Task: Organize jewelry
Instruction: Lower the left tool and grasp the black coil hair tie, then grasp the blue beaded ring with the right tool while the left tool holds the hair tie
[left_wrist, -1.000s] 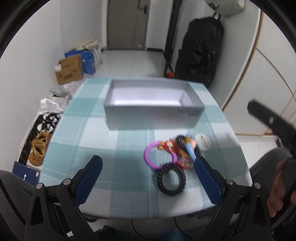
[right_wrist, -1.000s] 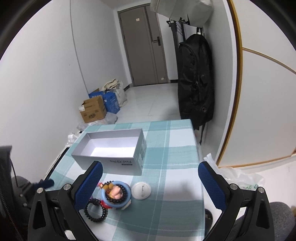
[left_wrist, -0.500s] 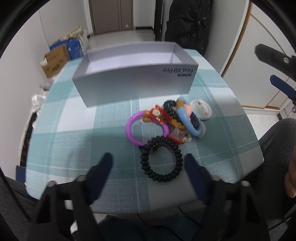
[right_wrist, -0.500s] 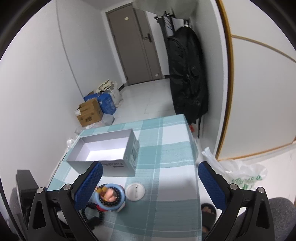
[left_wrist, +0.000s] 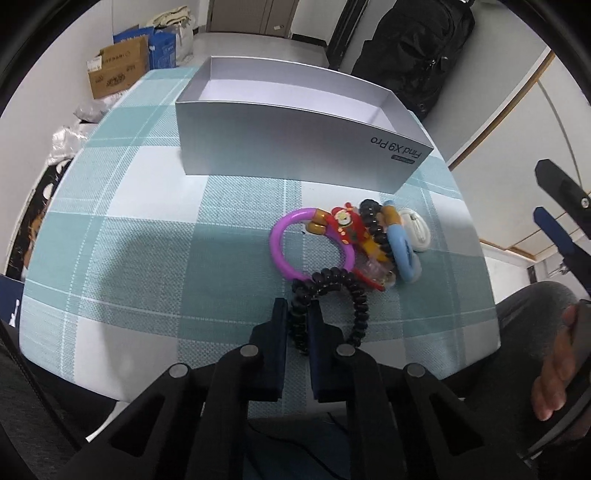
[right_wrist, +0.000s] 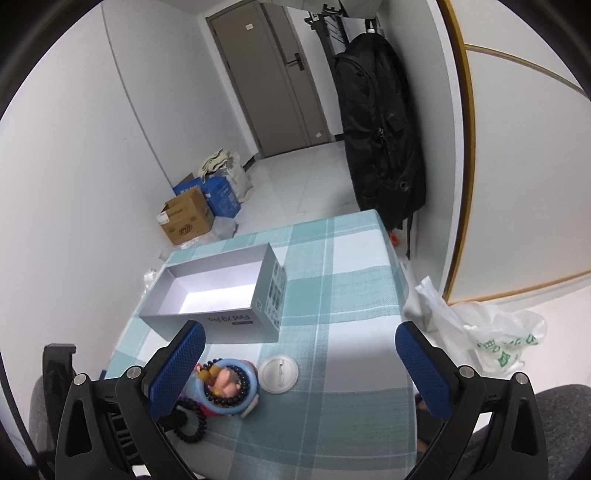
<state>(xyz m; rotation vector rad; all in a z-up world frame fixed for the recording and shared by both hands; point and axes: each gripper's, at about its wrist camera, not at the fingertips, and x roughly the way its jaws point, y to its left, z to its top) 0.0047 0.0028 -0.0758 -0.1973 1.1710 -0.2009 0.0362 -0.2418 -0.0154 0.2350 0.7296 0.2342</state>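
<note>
A pile of jewelry lies on the checked tablecloth: a purple ring bracelet, a red figure charm, a blue ring, black beads and a white round case. My left gripper is shut on the black coil hair tie, pinching its near left side at the table. An open grey box stands behind the pile. My right gripper is open and empty, above the pile and the box.
The table's near edge is close under my left gripper. A black bag hangs by the far right corner. Cardboard boxes sit on the floor at the left. A plastic bag lies right of the table.
My left gripper has come down and forward to the pile and shut on the black coil hair tie. The right gripper rose and tilted a little, still open.
</note>
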